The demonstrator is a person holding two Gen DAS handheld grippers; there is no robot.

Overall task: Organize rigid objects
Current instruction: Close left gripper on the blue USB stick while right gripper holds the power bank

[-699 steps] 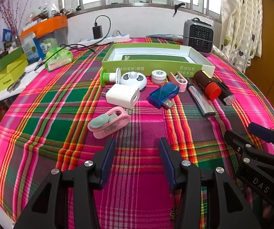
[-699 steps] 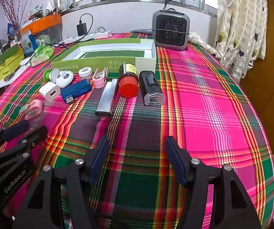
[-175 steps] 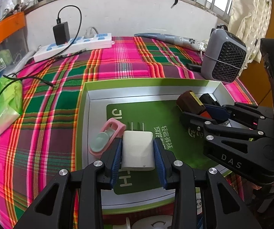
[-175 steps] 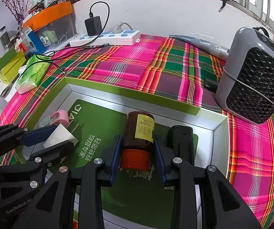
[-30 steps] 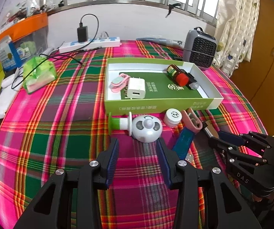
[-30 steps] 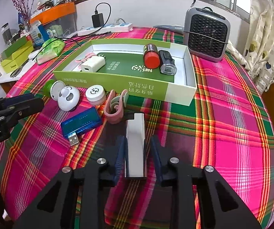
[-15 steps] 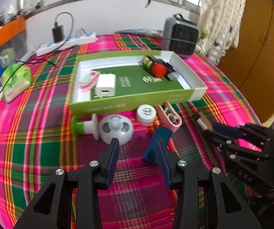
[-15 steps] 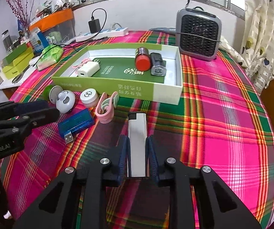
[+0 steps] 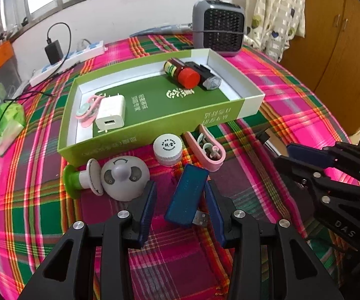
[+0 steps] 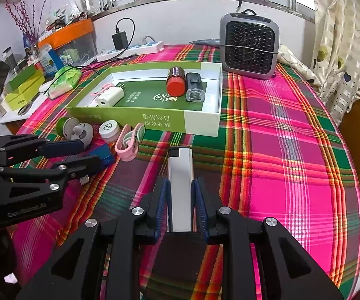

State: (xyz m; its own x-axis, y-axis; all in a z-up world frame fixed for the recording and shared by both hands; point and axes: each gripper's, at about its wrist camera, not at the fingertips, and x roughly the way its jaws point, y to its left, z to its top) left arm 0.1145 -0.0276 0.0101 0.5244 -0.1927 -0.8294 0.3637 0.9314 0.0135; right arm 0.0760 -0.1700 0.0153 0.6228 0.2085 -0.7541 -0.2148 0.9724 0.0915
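Note:
My left gripper [image 9: 180, 207] is open with its fingers on either side of the blue USB stick [image 9: 187, 197], which lies on the plaid cloth. My right gripper [image 10: 180, 200] is shut on the silver rectangular lighter [image 10: 181, 182]. The green box [image 9: 152, 135] holds a white charger [image 9: 111, 112], a pink clip [image 9: 86, 107], a red-capped bottle [image 9: 182, 73] and a black device [image 9: 206, 76]. In front of the box lie a panda-faced toy with a green base [image 9: 120, 177], a white cap [image 9: 168, 147] and a second pink clip [image 9: 206, 147].
A grey fan heater [image 10: 248, 47] stands behind the box. A power strip with a charger [image 10: 130, 47] lies at the back. A green tissue pack [image 10: 64, 80] and boxes [image 10: 22, 87] sit at the left. The table edge runs along the right.
My left gripper has moved forward around the blue USB stick. My right gripper has closed on the silver lighter and holds it.

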